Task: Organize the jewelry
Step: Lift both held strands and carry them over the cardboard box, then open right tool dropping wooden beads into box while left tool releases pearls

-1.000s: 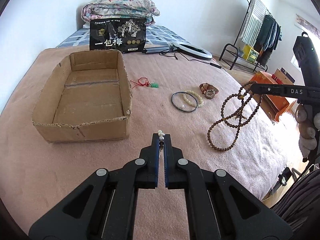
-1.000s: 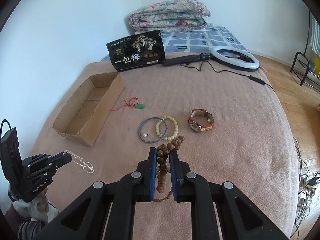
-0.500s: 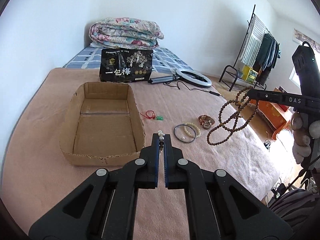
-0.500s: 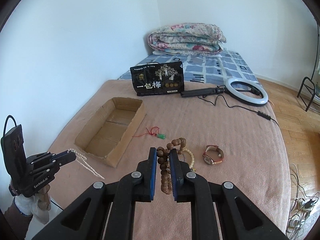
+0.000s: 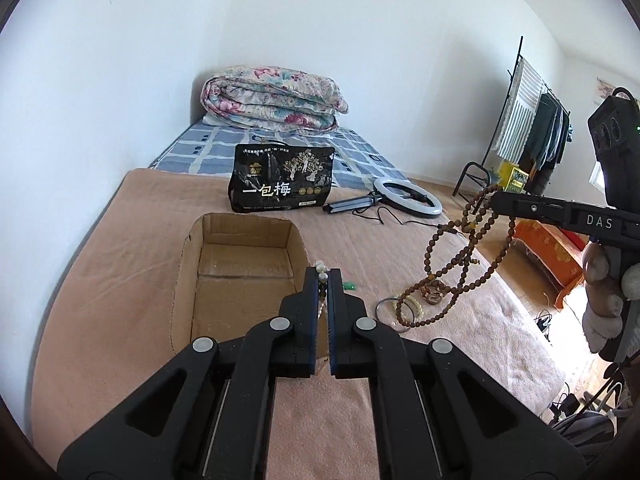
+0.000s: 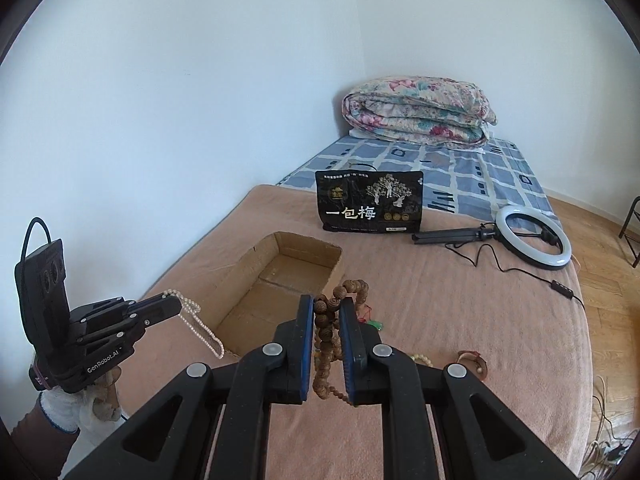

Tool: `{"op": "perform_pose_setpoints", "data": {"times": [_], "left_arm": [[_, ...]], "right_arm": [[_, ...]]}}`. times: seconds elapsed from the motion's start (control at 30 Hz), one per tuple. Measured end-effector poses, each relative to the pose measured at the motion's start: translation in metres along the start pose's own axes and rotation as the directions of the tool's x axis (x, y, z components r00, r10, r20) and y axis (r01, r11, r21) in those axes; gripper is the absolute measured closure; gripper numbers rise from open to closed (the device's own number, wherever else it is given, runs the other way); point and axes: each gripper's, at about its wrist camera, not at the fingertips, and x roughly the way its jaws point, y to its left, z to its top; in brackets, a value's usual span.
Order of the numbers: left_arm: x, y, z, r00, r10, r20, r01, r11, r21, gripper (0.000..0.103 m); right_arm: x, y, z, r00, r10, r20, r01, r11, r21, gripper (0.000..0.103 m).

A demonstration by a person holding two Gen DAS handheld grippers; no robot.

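My left gripper [image 5: 323, 280] is shut on a white pearl necklace [image 5: 321, 271]. The strand hangs from it in the right wrist view [image 6: 199, 326], just left of the open cardboard box [image 6: 292, 272]. In the left wrist view the box [image 5: 240, 264] lies right ahead of the fingertips. My right gripper [image 6: 326, 312] is shut on a brown wooden bead necklace [image 6: 325, 334]. Its loops dangle in the air at the right of the left wrist view [image 5: 452, 268], above the bangles [image 5: 394, 308] and watch [image 5: 434, 296] on the bed.
A green pendant on a red cord [image 6: 372, 322] lies right of the box. A black snack bag [image 6: 370, 202], a ring light [image 6: 532, 238] with cable, and a folded quilt [image 6: 418, 110] sit farther back. The wall runs along the left.
Both grippers have risen well above the blanket with their necklaces. The left one has moved toward the box. The wooden beads now hang fully clear of the bed.
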Motion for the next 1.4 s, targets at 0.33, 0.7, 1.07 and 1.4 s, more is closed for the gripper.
{"op": "perform_pose_setpoints", "data": {"times": [0.33, 0.7, 1.07, 1.4], "left_arm": [[0.017, 0.022, 0.016, 0.999, 0.035, 0.005, -0.035, 0.999, -0.010, 0.102], [0.042, 0.044, 0.016, 0.998, 0.066, -0.022, -0.066, 0.998, -0.012, 0.102], [0.067, 0.067, 0.004, 0.993, 0.097, -0.074, -0.100, 0.994, -0.034, 0.102], [0.096, 0.081, -0.018, 0.977, 0.138, -0.161, -0.145, 0.989, -0.031, 0.102]], "right_arm": [[0.028, 0.022, 0.029, 0.999, 0.043, 0.014, -0.043, 0.999, -0.026, 0.092], [0.075, 0.043, 0.046, 0.997, 0.079, -0.014, -0.080, 0.996, -0.029, 0.092], [0.136, 0.052, 0.041, 0.992, 0.089, -0.084, -0.091, 0.996, -0.025, 0.092], [0.188, 0.048, 0.015, 0.982, 0.064, -0.178, -0.069, 0.997, -0.022, 0.092]]}}
